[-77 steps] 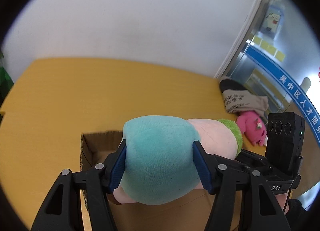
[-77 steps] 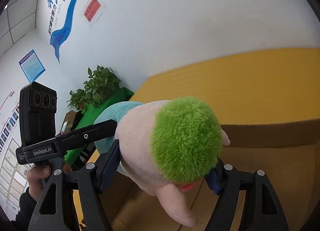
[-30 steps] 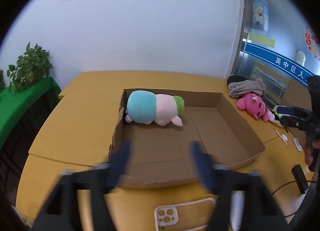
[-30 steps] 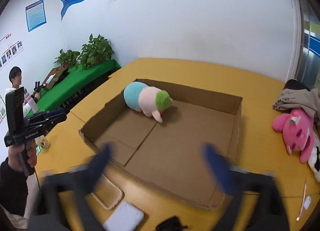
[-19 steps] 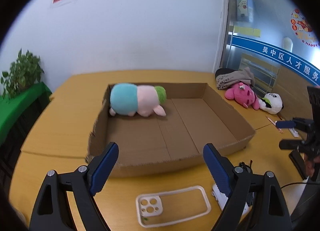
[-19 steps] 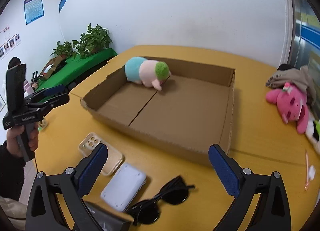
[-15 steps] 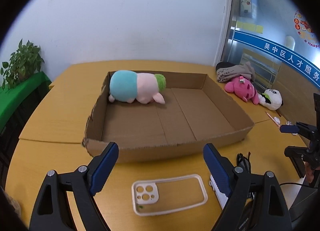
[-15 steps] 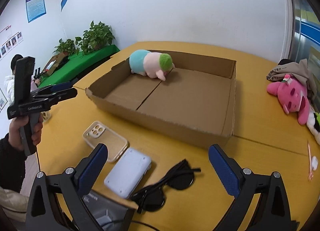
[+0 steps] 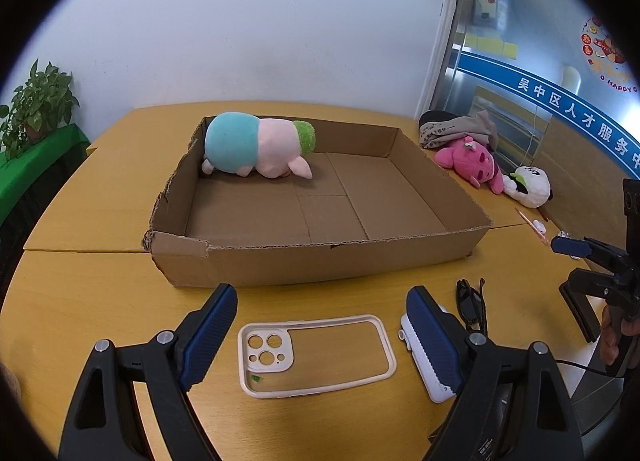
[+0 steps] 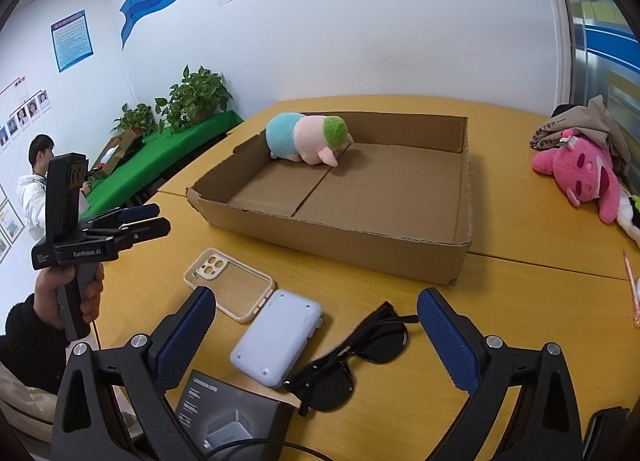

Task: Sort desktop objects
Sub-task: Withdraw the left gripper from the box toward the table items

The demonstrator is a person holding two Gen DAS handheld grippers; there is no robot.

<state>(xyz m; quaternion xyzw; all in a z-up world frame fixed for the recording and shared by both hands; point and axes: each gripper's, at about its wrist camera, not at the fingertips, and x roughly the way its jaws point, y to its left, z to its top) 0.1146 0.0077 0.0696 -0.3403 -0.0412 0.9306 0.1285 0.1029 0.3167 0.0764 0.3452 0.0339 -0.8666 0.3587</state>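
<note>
Desktop objects lie below both tools: left hand-held gripper (image 9: 322,329) spread wide, empty, over phone case (image 9: 316,355); right hand-held gripper (image 10: 316,331) likewise, over power bank (image 10: 278,341) and sunglasses (image 10: 352,359). Beyond, cardboard box (image 9: 320,261) on table (image 9: 80,301) holds plush toy (image 9: 256,147), apparently against its far wall.

White walls (image 10: 360,21) with posters (image 10: 72,39); yellow table (image 9: 80,301); potted plants (image 10: 196,97) on a green bench (image 10: 160,157).

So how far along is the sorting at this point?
Done: one plush toy lies in the cardboard box. In hand: nothing; left gripper and right gripper are open. Left: phone case, power bank, sunglasses, pink plush outside.
</note>
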